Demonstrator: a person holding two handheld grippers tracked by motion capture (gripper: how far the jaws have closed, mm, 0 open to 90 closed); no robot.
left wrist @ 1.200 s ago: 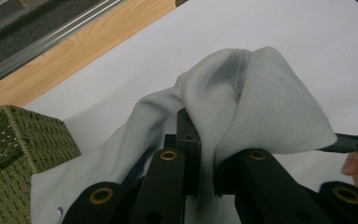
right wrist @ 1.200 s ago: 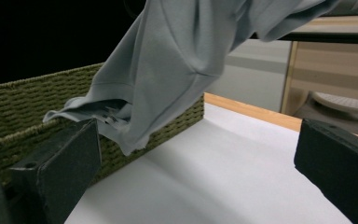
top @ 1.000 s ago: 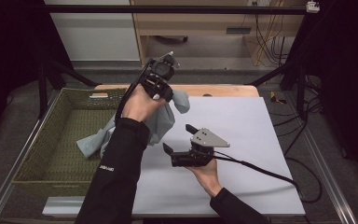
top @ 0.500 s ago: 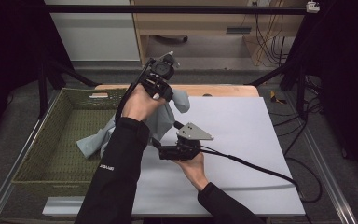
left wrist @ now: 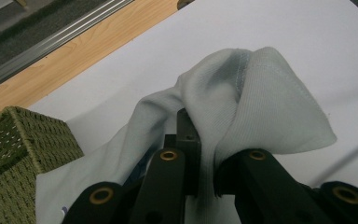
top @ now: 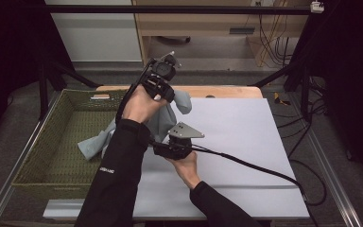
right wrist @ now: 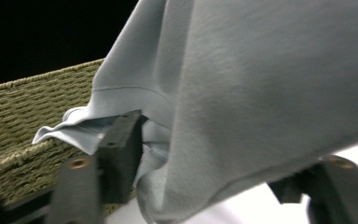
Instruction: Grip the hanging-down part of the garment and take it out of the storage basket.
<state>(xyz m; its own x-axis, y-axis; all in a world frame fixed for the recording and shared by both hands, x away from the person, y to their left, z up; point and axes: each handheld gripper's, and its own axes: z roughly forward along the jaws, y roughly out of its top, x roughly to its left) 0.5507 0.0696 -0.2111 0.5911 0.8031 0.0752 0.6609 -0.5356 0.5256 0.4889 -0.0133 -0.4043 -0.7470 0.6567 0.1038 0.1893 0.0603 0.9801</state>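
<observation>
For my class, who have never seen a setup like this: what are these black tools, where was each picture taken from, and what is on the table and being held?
There is no robot here. A person holds a hand-operated claw in each hand. One picture looks down from above the table; the other two come from small cameras riding on each claw.

On the table lies a white sheet, with a green woven basket at the left. The left claw is shut on a pale blue garment, lifting it out of the basket. The right claw has come in lower down; its jaws have just been closing around a hanging part of the same garment, not yet clearly pinching it.
</observation>
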